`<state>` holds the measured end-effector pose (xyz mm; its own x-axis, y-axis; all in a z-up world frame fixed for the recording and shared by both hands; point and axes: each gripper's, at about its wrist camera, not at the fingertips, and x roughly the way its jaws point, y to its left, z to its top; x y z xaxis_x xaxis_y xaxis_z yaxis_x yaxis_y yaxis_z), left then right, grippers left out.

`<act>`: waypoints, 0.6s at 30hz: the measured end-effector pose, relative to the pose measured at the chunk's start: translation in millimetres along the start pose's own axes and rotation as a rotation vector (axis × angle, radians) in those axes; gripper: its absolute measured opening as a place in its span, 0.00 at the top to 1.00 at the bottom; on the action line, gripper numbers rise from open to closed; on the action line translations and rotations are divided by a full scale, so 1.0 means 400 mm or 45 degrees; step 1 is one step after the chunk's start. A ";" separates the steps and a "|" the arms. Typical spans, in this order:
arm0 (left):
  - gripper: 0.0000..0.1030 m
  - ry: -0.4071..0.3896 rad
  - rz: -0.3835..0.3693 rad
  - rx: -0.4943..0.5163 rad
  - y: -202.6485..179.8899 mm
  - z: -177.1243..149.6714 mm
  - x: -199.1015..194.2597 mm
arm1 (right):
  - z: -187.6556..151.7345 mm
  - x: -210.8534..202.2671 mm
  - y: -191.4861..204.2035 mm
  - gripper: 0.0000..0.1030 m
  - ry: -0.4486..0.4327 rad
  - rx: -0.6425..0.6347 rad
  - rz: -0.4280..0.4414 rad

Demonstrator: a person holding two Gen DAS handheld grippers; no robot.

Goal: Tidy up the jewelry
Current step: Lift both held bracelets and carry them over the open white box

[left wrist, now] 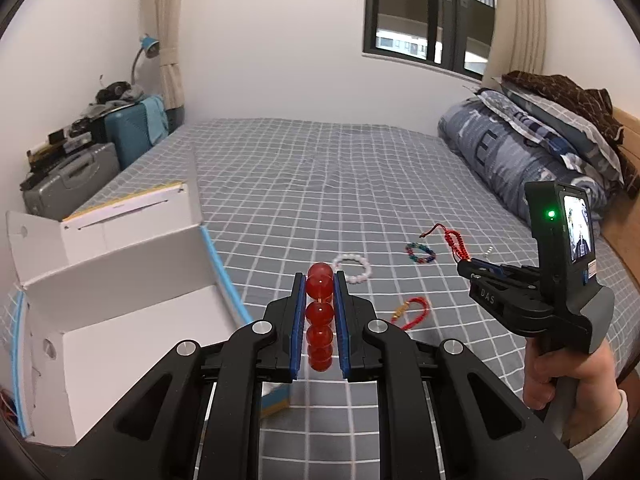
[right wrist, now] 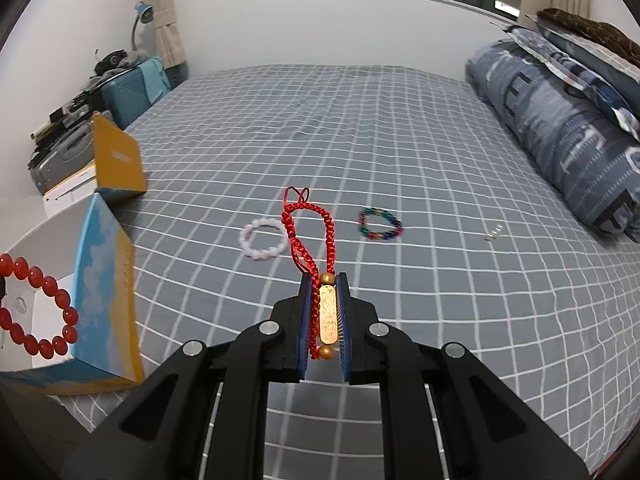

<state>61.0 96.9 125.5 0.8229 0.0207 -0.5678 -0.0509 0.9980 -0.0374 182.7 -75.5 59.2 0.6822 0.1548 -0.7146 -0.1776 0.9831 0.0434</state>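
Observation:
My left gripper (left wrist: 319, 276) is shut on a red bead bracelet (left wrist: 319, 320), held above the bed beside the open white box (left wrist: 120, 280); the bracelet also shows at the left edge of the right wrist view (right wrist: 40, 312) by the box (right wrist: 104, 280). My right gripper (right wrist: 324, 280) is shut on a red braided cord bracelet with a gold plate (right wrist: 328, 316), held above the bed; it shows in the left wrist view (left wrist: 466, 266) with the cord (left wrist: 454, 242) hanging from it. A white bead bracelet (right wrist: 262, 240) and a multicolour bracelet (right wrist: 380, 224) lie on the sheet.
Another red cord bracelet (left wrist: 412, 312) lies on the checked grey sheet (left wrist: 320, 184). A small silver piece (right wrist: 494, 234) lies near the rolled blue duvet (right wrist: 560, 128) at right. Suitcases and clutter (left wrist: 80, 152) stand beyond the bed's left edge.

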 end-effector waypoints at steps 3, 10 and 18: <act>0.87 -0.003 0.031 -0.026 0.037 0.001 -0.005 | 0.011 -0.002 0.045 0.89 -0.009 -0.017 0.024; 0.87 -0.026 0.132 -0.082 0.144 -0.005 -0.041 | 0.033 -0.030 0.170 0.89 -0.062 -0.086 0.101; 0.87 -0.026 0.262 -0.154 0.257 -0.021 -0.080 | 0.033 -0.050 0.351 0.89 -0.092 -0.217 0.197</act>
<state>24.6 198.2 133.0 0.7993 0.2256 -0.5569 -0.2852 0.9582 -0.0212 153.4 60.8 88.7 0.6855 0.3149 -0.6564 -0.3971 0.9174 0.0254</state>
